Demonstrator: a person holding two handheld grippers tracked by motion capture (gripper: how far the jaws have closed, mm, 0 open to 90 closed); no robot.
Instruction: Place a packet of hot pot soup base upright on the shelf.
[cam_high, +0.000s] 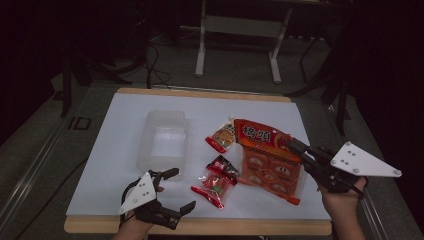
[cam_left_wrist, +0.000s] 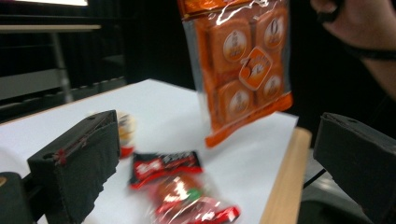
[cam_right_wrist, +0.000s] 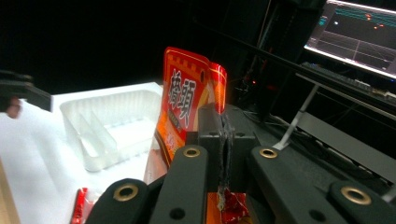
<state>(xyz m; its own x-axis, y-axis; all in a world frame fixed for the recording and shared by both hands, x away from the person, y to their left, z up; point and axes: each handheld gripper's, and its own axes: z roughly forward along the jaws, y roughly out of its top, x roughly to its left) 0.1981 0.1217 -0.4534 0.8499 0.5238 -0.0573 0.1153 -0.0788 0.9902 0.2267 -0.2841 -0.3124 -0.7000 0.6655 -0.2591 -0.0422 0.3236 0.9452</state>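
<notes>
Pinching the orange biscuit pack (cam_high: 266, 157) by its top edge, my right gripper (cam_high: 295, 146) has its jaws pressed together on the glossy film, lifting it above the table's right side. Its long axis runs from the printed header down to the crimped bottom seam, which hangs toward the white table (cam_high: 125, 115). Square biscuits show through the crinkly plastic. My left gripper (cam_high: 175, 190) hovers spread wide, holding nothing, near the clear ribbed plastic tray (cam_high: 164, 142).

Perhaps "橋頭" on orange packet (cam_right_wrist: 187, 100)
</notes>
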